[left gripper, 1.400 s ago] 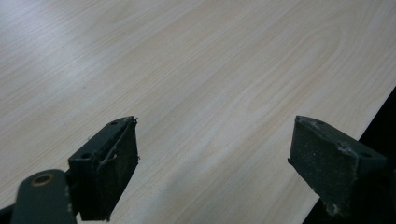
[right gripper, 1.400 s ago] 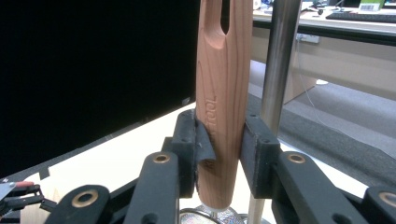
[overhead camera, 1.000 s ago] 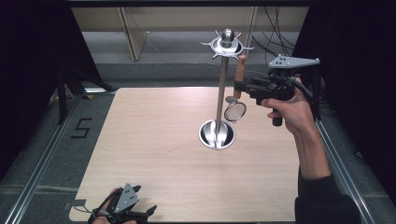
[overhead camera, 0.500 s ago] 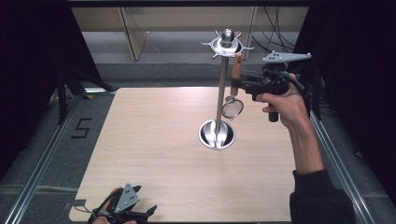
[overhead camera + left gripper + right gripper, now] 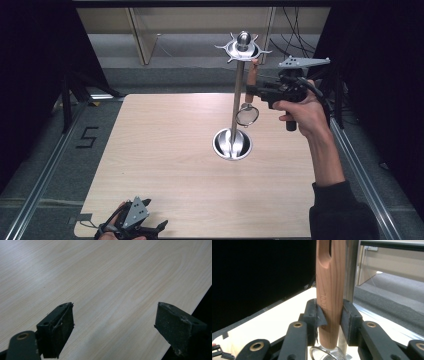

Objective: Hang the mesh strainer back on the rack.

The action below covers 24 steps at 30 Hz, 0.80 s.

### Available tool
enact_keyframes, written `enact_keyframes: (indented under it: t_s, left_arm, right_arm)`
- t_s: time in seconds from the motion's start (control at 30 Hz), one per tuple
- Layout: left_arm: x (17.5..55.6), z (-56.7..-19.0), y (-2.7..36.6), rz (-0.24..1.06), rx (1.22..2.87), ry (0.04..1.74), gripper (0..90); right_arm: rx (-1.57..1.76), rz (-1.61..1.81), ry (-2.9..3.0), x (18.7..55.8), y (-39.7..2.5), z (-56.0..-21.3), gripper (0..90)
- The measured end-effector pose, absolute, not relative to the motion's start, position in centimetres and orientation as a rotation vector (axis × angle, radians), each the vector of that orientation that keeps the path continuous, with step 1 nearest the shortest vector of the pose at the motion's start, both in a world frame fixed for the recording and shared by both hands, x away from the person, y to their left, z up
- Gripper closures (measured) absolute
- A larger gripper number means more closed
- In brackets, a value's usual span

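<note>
The right gripper (image 5: 251,91) clamps the wooden handle (image 5: 331,290) of a small strainer (image 5: 247,114) beside the metal stand (image 5: 236,107). The left gripper (image 5: 113,327) hovers wide open over the bench (image 5: 165,150).

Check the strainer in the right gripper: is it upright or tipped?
Upright. The strainer's wooden handle stands vertical, clamped in the right gripper, with its mesh bowl hanging below beside the stand's pole.

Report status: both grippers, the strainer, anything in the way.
Right gripper shut on strainer's wooden handle, mesh bowl hanging beside the stand pole. Left gripper open, low over table. Pole crowds the strainer.
</note>
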<state>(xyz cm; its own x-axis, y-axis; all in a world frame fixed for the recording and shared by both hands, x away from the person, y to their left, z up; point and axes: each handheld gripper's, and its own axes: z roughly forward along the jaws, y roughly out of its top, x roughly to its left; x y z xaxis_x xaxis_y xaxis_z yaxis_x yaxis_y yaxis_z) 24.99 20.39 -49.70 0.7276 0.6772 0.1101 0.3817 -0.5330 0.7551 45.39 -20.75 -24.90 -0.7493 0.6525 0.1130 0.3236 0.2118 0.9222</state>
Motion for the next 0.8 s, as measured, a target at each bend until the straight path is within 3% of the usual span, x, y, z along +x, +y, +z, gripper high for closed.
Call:
enact_keyframes:
  t_s: [0.4,0.8]
  left_arm:
    - [25.1,-49.7,20.4,0.518,2.187,0.787,14.8]
    - [25.1,-49.7,20.5,0.519,2.215,0.773,14.8]
  right_arm:
    - [0.905,1.566,2.129,43.5,-21.9,-25.5,54.2]
    - [0.901,1.502,2.086,41.2,-22.3,-27.2,46.5]
